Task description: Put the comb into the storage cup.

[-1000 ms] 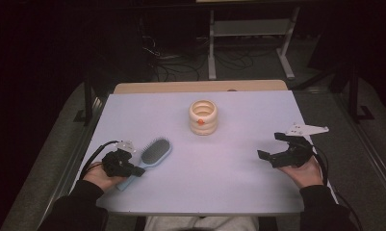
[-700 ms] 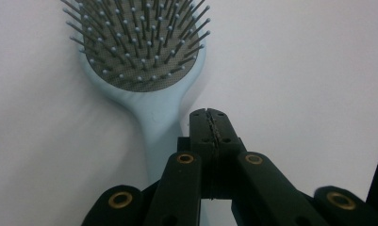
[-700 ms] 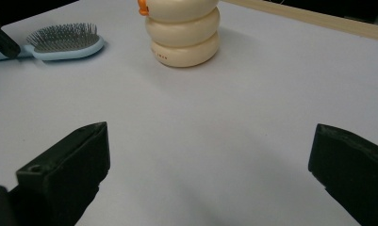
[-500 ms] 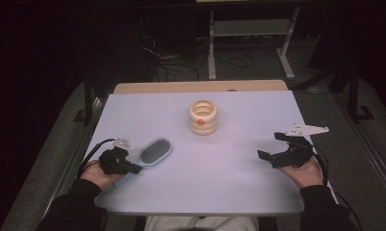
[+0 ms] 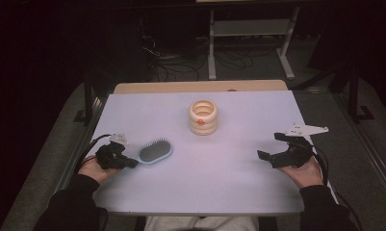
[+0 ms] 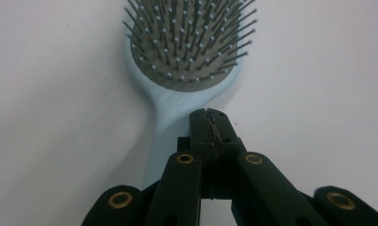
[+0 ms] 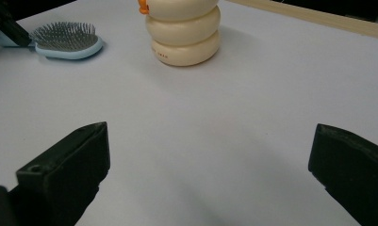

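Resting at the left edge of the pale surface (image 5: 190, 192), the person's left hand (image 5: 92, 168) holds the left gripper (image 5: 128, 163), its tip at the handle end of the hairbrush (image 5: 154, 151). In the left gripper view the two black fingers (image 6: 210, 129) are pressed together with only a thin seam between them, and they lie just over the brush's light blue handle (image 6: 160, 136); they seem closed on themselves rather than on the handle, though contact beneath them cannot be told. The brush lies flat, bristles up, its grey oval pad pointing away from the gripper toward the middle of the surface.

Farther back, near the centre, stands a cream ringed container (image 5: 203, 117), stacked in three rounded bands, with a small orange spot on its front. It is well apart from the brush and from both grippers.

At the right edge, the right hand (image 5: 303, 173) holds the right gripper (image 5: 276, 147) just above the surface, its fingers (image 7: 69, 169) spread wide with nothing between them, pointing toward the container.
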`<state>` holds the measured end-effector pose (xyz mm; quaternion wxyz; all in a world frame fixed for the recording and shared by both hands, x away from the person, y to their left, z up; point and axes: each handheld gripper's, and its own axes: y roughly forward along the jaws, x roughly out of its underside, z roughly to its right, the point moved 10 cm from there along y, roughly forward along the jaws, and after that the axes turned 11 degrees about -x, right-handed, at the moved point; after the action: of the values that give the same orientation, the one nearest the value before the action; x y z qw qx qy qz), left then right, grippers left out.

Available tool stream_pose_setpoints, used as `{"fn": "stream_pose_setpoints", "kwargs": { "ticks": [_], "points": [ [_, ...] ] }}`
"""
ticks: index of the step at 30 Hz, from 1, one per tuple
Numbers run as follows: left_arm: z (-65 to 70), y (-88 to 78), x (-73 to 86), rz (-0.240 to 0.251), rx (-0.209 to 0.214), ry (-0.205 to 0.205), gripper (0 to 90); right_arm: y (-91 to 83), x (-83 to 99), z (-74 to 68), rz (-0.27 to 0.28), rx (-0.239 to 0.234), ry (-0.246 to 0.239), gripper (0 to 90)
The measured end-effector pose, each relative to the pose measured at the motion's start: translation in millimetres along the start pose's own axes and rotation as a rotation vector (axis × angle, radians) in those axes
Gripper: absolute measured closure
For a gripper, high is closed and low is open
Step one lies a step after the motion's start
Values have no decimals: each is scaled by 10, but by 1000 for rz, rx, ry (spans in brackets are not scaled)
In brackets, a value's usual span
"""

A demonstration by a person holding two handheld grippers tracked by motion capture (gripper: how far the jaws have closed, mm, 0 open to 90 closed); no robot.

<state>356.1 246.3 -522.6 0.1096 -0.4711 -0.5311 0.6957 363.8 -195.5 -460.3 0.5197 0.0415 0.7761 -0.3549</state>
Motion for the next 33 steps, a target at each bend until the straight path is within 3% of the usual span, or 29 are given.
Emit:
{"fn": "stream_pose_setpoints", "kwargs": {
  "ticks": [8, 15, 25, 26, 28, 33],
  "points": [
    [-73, 15, -24, 20, -9, -16, 900, 3, 2, 1, -2, -1, -1, 0],
    [-84, 11, -36, 39, 16, -15, 900, 8, 5, 0, -4, -3, 0, 0],
    [-76, -99, -170, 78, 44, 7, 699, 13, 6, -2, -5, -5, -1, 0],
    [-49, -138, -213, 85, 65, 31, 660, 14, 7, 0, -6, -5, 0, 0],
    [-39, -176, -260, 91, 66, 61, 625, 14, 8, 0, -6, -6, 1, 0],
    [-29, -234, -339, 103, 84, 84, 501, 22, 12, -7, -10, -9, 2, 0]
  ]
}}
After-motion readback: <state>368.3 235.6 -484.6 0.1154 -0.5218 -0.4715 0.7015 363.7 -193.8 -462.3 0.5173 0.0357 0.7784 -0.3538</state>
